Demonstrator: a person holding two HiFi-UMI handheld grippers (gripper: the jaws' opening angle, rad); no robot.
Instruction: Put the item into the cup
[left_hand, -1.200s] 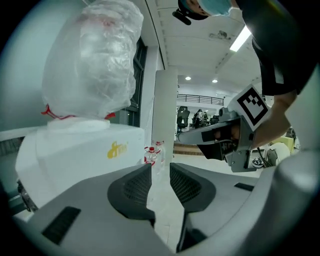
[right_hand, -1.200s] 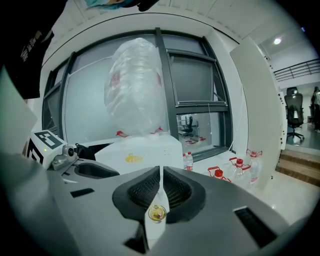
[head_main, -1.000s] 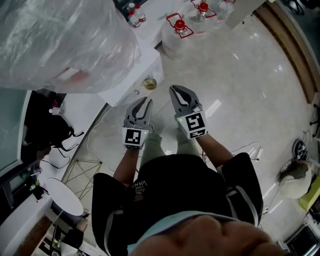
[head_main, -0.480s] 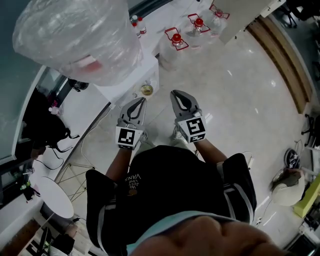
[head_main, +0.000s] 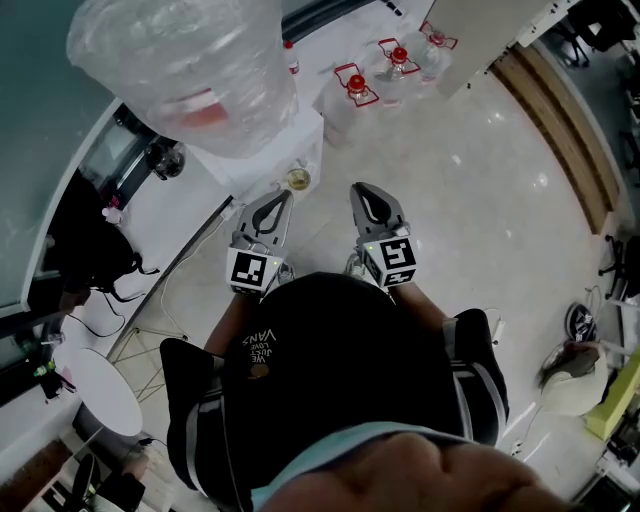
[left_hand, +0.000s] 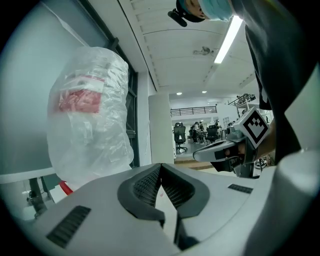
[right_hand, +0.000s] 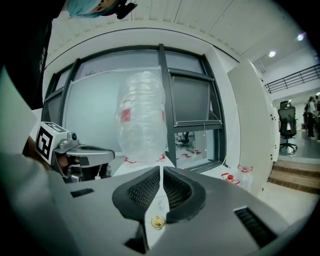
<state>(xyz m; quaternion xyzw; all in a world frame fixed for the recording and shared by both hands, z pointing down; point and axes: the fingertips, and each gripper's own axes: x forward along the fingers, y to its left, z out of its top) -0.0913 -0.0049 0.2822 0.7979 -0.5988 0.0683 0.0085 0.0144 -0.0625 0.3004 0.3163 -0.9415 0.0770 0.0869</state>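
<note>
Step in hand, as I read it: approach, pre-pick. Nothing is held yet.

L gripper (head_main: 287, 196): jaws have just been closing, tips now pressed together, nothing between them. R gripper (head_main: 359, 189): jaws also pressed together and empty, per its own view. Both are held out in front of the person's chest, pointing roughly level twd the table (head_main: 272, 168), w/ the L one nearer the table corner.

Cup (head_main: 298, 179): small, sits upright on the near corner of the white table, just ahead of the L gripper tips and apart from them. It shows again in the R gripper view, low in the slot under the jaws. Something yellowish is in or on it (too small to say whether that's the item or just the cup's colour). I can't pick out any separate item on the table or floor. The big plastic-wrapped bundle (head_main: 190, 70) takes up most of the tabletop behind the cup. Red-capped water jugs (head_main: 354, 84) stand on the floor beyond.

Next move, my guess: find the item first, then spread one gripper's jaws before reaching, since shut tips can't grab. Keep the other gripper clear of the cup, as it's near the table edge and a nudge could tip it off.
</note>
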